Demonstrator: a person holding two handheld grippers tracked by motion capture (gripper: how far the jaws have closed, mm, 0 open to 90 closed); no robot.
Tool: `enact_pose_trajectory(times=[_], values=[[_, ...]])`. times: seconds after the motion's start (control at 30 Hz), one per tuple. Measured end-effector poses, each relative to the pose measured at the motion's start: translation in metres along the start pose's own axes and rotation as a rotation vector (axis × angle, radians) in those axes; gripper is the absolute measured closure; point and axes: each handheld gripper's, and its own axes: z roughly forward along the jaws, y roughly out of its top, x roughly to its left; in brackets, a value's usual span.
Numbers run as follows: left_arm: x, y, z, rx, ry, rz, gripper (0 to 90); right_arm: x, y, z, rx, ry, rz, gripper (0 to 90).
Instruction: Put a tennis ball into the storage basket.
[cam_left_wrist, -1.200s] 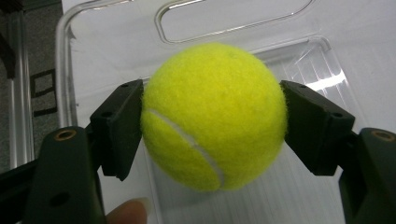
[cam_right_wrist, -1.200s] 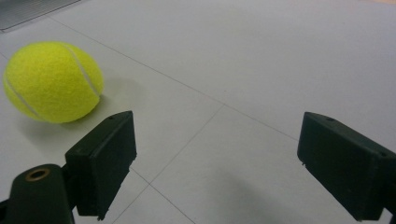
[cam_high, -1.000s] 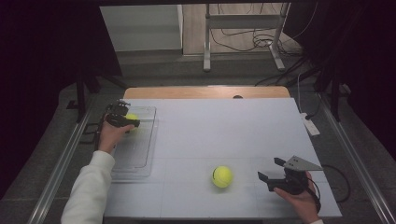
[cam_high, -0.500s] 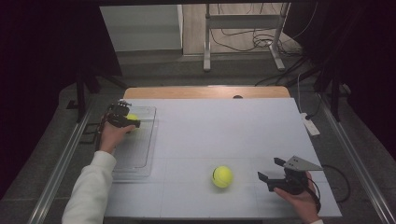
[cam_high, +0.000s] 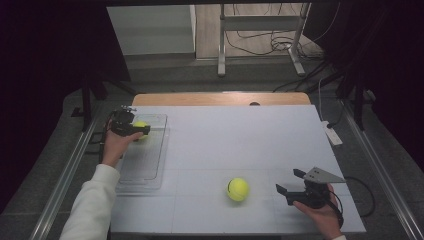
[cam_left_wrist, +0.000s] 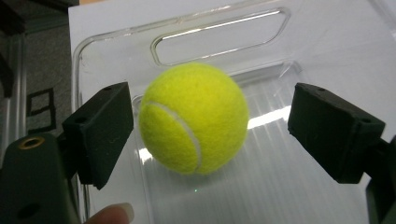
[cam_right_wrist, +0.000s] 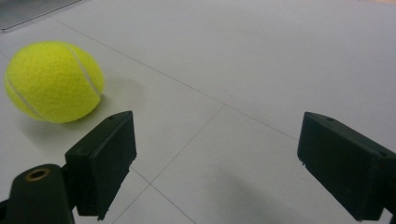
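Left gripper (cam_left_wrist: 210, 135): fingers (cam_left_wrist: 100, 133) stand apart and have just been opening; the tennis ball (cam_left_wrist: 194, 116) sits between them with a visible gap on each side, so nothing presses on it. The ball rests on the floor of the clear plastic tray (cam_left_wrist: 219, 37), near the end with the handle slot, which suggests a deliberate release into the container. Right gripper (cam_right_wrist: 224, 158): fingers (cam_right_wrist: 105, 161) spread wide with nothing between them, low over the white counter (cam_right_wrist: 280, 56). A second tennis ball (cam_right_wrist: 53, 81) lies on the counter just beside and ahead of the right gripper, well apart from the tray, judged next for collection.
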Motion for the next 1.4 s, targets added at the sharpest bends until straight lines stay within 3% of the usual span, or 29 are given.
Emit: enact_pose_trajectory(times=[0.2,0.53,0.83,1.23,1.4], values=[[-0.002,-0.003,-0.010,-0.047,-0.048,-0.012,15.3,0.000,0.000,0.000,0.000,-0.002,0.001,12.0],[-0.010,-0.009,-0.027,-0.100,-0.093,0.004,15.5,-0.001,0.002,0.002,-0.002,0.000,0.008,11.9],[-0.022,-0.012,-0.043,-0.153,-0.153,0.041,15.8,0.000,0.002,0.001,-0.008,0.003,0.013,12.0],[-0.044,-0.017,-0.061,-0.164,-0.259,0.108,16.0,-0.002,0.000,-0.002,-0.009,-0.002,0.012,11.9],[-0.053,-0.019,-0.066,-0.177,-0.284,0.131,16.2,-0.002,0.000,-0.002,-0.008,-0.003,0.010,11.9]])
